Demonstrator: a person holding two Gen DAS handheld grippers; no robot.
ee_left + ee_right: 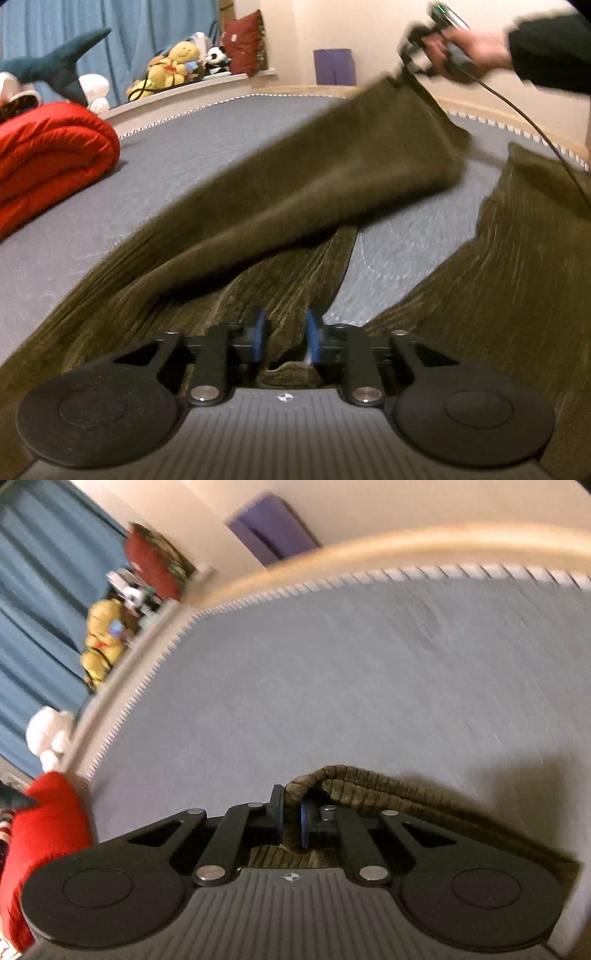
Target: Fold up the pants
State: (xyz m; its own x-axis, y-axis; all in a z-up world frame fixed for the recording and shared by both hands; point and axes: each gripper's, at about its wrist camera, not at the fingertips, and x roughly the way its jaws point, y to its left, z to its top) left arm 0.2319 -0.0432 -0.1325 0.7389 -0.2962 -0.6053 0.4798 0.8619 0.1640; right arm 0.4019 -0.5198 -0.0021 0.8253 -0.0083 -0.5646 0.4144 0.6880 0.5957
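Observation:
Olive corduroy pants lie spread on a grey mattress. My left gripper is shut on a bunch of cloth near where the two legs meet. One leg is raised and hangs across the view, blurred. Its far end is pinched in my right gripper, held by a hand at the top right. In the right wrist view that right gripper is shut on the leg's hem, above the bare mattress.
A rolled red duvet lies at the mattress's left. Plush toys and a shark plush sit on the ledge behind it. A purple object stands by the far wall. A black cable trails from the right gripper.

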